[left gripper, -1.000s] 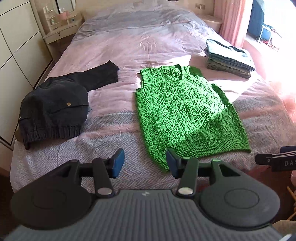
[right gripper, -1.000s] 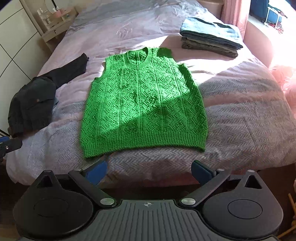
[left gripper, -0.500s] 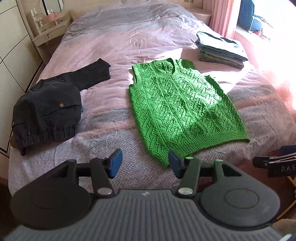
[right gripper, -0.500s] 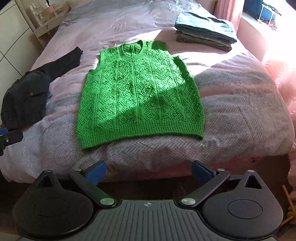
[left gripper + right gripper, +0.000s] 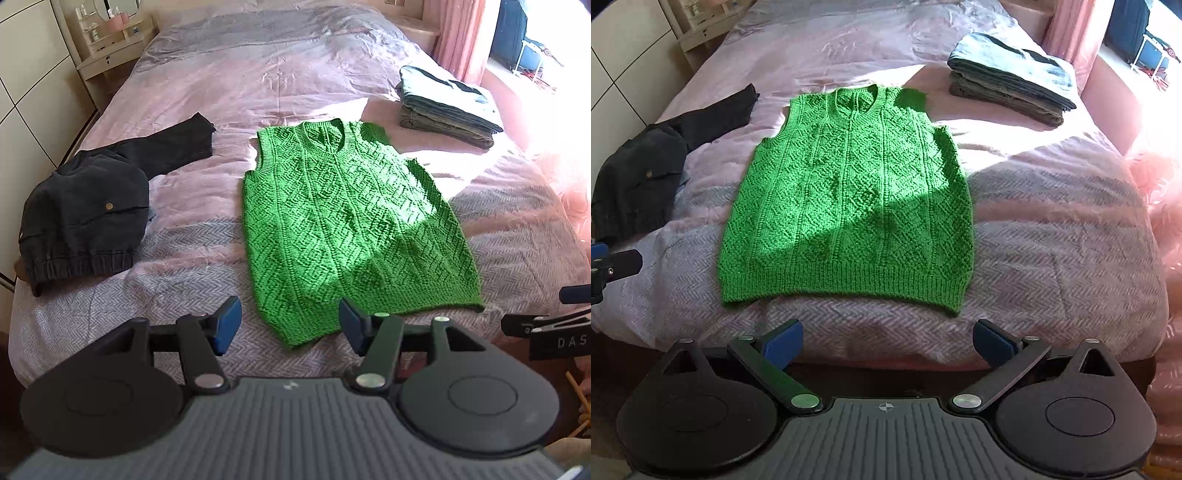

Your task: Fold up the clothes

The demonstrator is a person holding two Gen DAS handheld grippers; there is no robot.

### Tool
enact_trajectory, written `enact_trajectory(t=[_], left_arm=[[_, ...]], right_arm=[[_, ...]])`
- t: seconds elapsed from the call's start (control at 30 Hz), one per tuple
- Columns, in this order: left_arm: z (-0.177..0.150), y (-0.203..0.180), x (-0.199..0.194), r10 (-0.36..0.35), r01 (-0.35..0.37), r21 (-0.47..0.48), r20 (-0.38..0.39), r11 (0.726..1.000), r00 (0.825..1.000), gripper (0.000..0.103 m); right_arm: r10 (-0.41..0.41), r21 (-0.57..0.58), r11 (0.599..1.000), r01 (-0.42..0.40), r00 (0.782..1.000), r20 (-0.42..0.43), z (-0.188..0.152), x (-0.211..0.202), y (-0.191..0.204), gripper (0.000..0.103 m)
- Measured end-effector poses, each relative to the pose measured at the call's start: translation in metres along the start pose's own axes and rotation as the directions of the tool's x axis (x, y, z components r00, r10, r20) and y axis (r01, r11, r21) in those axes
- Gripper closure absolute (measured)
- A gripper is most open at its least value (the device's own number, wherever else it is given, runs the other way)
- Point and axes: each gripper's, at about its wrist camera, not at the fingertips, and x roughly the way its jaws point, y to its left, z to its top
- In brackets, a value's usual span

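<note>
change: both views have pulled back from the bed [image 5: 1052, 258] over the last second
left hand-held gripper [image 5: 290, 325]: released, empty
right hand-held gripper [image 5: 888, 341]: released wide, empty
green knit vest [image 5: 849, 192]: flat, unfolded; fold not started

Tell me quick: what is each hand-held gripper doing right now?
Left hand-held gripper: open, holding nothing, near the green knit vest hem.
Right hand-held gripper: open wide, empty.

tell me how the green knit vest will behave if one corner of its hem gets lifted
The green knit vest will probably drape and sag rather than hold shape: it lies limp, following the bed. Its open, textured knit may stretch under its own weight. It likely won't slide easily, since the bedcover looks rough-woven.
</note>
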Motion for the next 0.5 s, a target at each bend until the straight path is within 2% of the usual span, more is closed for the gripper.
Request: enact_trajectory(t=[0.3, 0.5], left_arm=[[0.003, -0.049, 0.01, 0.04, -0.043, -0.061, -0.035, 0.997, 0.999, 0.048], [-0.002, -0.063, 0.016, 0.068, -0.076, -0.091, -0.08, 0.993, 0.994, 0.048]], right_arm=[[0.016, -0.083, 0.996, -0.017, 1.0, -0.008, 0.017, 0.004, -0.046, 0.003], [0.029, -0.137, 0.99, -0.03, 1.0, -0.011, 0.023, 0.008, -0.061, 0.003]])
